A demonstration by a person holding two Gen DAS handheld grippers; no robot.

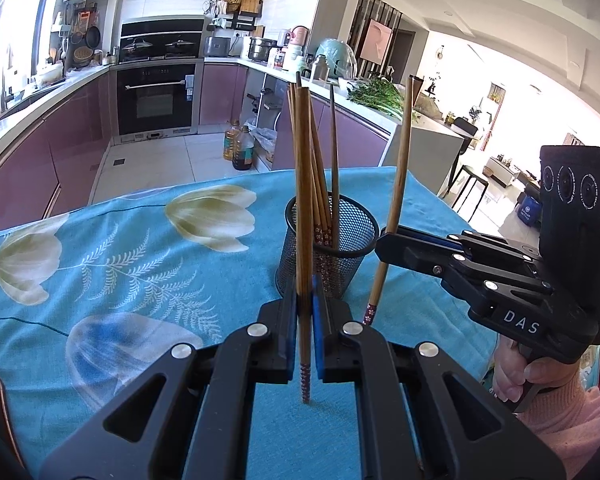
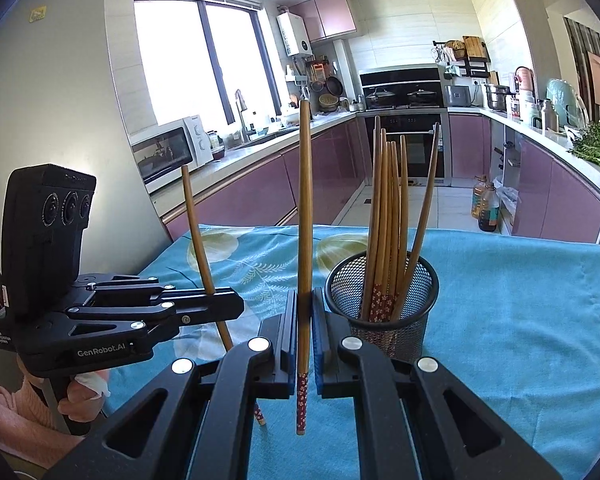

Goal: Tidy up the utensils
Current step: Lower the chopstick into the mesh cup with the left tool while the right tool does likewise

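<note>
A black mesh holder (image 1: 332, 252) (image 2: 380, 312) stands upright on the blue flowered tablecloth (image 1: 140, 264) (image 2: 520, 300), with several wooden chopsticks (image 2: 388, 208) leaning inside it. My left gripper (image 1: 305, 304) (image 2: 236, 304) is shut on one upright chopstick (image 1: 303, 200) (image 2: 198, 232), just in front and left of the holder. My right gripper (image 2: 305, 308) (image 1: 384, 240) is shut on another upright chopstick (image 2: 305, 220) (image 1: 398, 184), close beside the holder's rim. On both held chopsticks the patterned end points down, above the cloth.
A hand in a pink sleeve (image 1: 540, 392) grips the right tool's handle. Beyond the table's far edge are oil bottles on the floor (image 1: 238, 146) (image 2: 486, 206), purple cabinets, an oven (image 1: 156, 100) and greens on the counter (image 1: 376, 96).
</note>
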